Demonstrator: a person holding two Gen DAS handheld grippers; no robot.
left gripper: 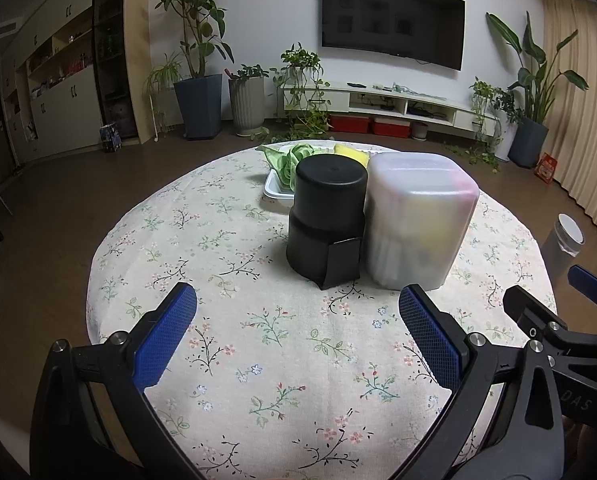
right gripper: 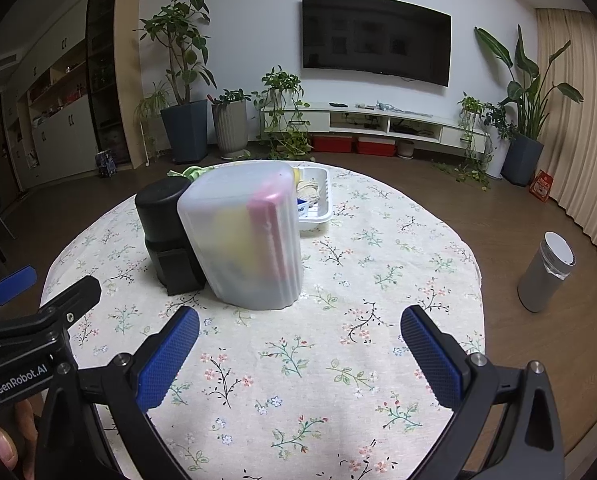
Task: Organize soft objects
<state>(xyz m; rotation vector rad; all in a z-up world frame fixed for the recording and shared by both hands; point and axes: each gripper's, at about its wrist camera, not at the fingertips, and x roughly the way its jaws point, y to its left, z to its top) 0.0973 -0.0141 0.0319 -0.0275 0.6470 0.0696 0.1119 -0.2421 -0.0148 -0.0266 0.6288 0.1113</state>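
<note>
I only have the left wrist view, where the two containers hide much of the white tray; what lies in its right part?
Observer: A beige textured pad lies in the white tray, a blue-printed white item in front of it.
Operator: Thanks. What is inside the translucent container?
Observer: A pink upright piece shows through the translucent container, a yellow piece beside it.
Operator: Is the right gripper holding anything?
Observer: No, the right gripper has its jaws open over the tablecloth.
</note>
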